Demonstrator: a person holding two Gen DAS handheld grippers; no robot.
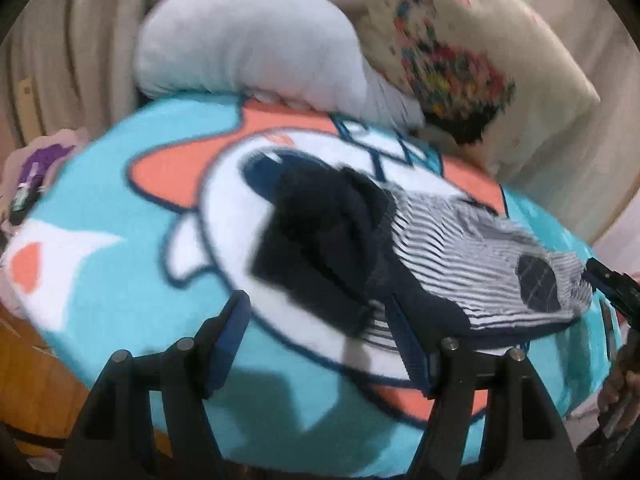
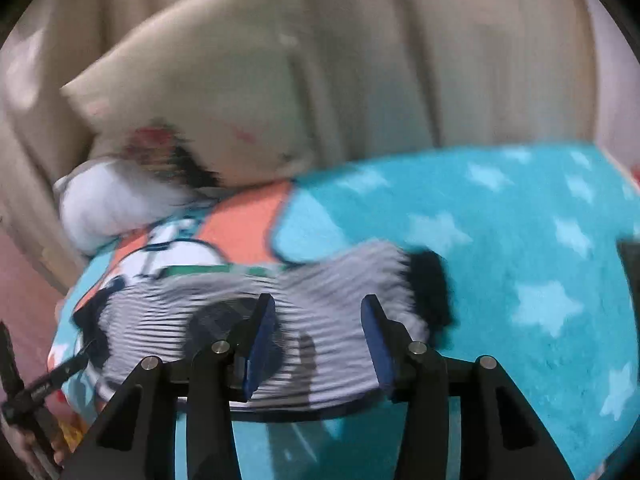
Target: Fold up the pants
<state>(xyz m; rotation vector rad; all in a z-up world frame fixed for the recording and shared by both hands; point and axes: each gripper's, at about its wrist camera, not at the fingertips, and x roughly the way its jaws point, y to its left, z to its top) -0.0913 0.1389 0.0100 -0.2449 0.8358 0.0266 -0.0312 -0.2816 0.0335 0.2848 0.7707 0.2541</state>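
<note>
Pants [image 1: 400,256] lie on blanket [image 1: 120,300]; both tools hover apart-jawed, holding nothing.

Obstacles: striped navy-cuffed pants [image 1: 436,256], centre; white plush cushion [image 1: 248,40], 12 o'clock; cream printed pillow [image 1: 480,52], 1 o'clock. Free passage: bare turquoise cartoon fleece blanket [image 1: 104,280], 7–9 o'clock.

We see striped pants [image 1: 420,256] crumpled on the turquoise blanket [image 1: 120,292]; left gripper [image 1: 320,320] fingers [image 1: 230,328] spread, nearest the pants' dark hem.
</note>
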